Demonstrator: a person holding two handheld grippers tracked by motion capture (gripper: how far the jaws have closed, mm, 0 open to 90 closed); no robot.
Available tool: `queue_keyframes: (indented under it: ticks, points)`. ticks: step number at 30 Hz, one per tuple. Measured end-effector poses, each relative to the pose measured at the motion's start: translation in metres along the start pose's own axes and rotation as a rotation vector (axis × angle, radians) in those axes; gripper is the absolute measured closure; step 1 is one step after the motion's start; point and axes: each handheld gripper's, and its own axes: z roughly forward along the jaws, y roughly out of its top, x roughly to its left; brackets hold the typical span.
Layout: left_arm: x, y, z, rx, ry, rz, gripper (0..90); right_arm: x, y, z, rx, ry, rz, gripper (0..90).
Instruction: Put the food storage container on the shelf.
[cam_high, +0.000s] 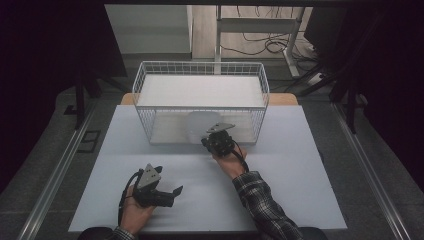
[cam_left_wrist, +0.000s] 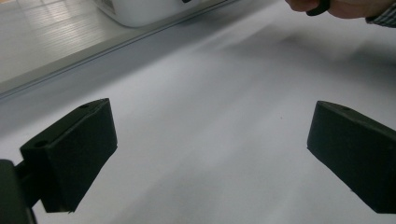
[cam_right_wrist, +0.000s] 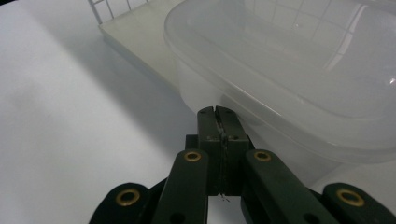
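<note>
nosing shut right tongs (cam_right_wrist: 218, 112) apparently against tub (cam_right_wrist: 299, 70) rim

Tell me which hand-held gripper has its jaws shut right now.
The right hand-held gripper, at the clear plastic container; its jaws meet. The left hand-held gripper stands wide open.

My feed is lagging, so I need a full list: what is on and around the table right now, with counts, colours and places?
translucent plastic tub: one, milky clear, at the near side of the basket, right in front of the right tongs.
white wire mesh basket: one, white, far half of the table.
pale grey table top: one, under everything.
black cables: several, on the floor beyond the table.
left tongs: one, black, near left, jaws wide open, nothing between them.
right tongs: one, black, jaws shut together, tips at the tub's wall.
plaid sleeve: one, right forearm.
</note>
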Motion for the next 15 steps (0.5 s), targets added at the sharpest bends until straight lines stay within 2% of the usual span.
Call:
queue_keyframes:
  ticks: [15]
  points:
    - [0.002,0.0,0.0,-0.007,-0.002,-0.011,1.1,-0.011,0.01,0.014,0.012,-0.03,0.006,89.2]
